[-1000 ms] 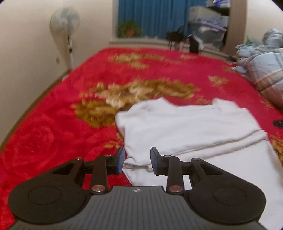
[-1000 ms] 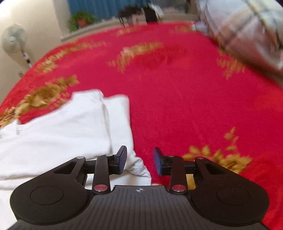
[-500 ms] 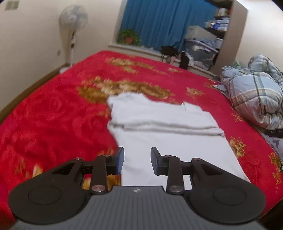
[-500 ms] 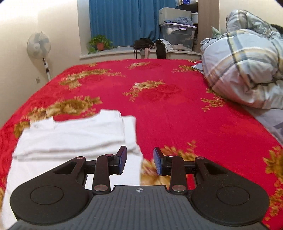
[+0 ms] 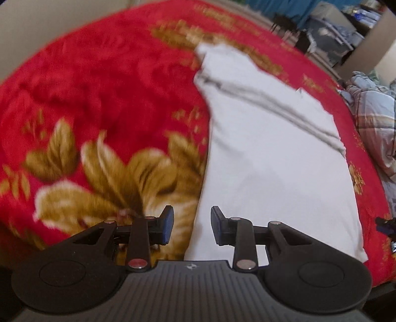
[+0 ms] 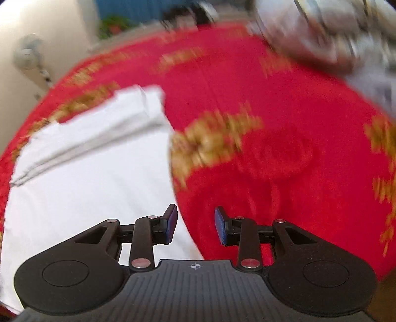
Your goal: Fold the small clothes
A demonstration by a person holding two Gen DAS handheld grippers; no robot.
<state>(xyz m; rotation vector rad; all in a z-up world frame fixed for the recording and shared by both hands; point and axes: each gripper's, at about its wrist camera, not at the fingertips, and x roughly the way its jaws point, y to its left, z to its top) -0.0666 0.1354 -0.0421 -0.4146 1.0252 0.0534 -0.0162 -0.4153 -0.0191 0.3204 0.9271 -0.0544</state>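
A white garment (image 5: pixel 269 158) lies flat on the red floral blanket (image 5: pixel 86 81), its far part folded over into a band. My left gripper (image 5: pixel 191 228) is open and empty, low over the garment's near left edge. In the right wrist view the same garment (image 6: pixel 84 173) fills the left side. My right gripper (image 6: pixel 195 226) is open and empty, over the garment's near right edge, where white cloth meets red blanket (image 6: pixel 284 161).
A plaid quilt (image 5: pixel 373 119) is heaped at the right side of the bed and shows blurred in the right wrist view (image 6: pixel 329 32). A standing fan (image 6: pixel 29 57) is by the left wall. Storage boxes (image 5: pixel 329 22) stand beyond the bed.
Both grippers have pulled back from the folded band and dropped low toward the garment's near corners. Both stayed open. The views are now blurred by motion.
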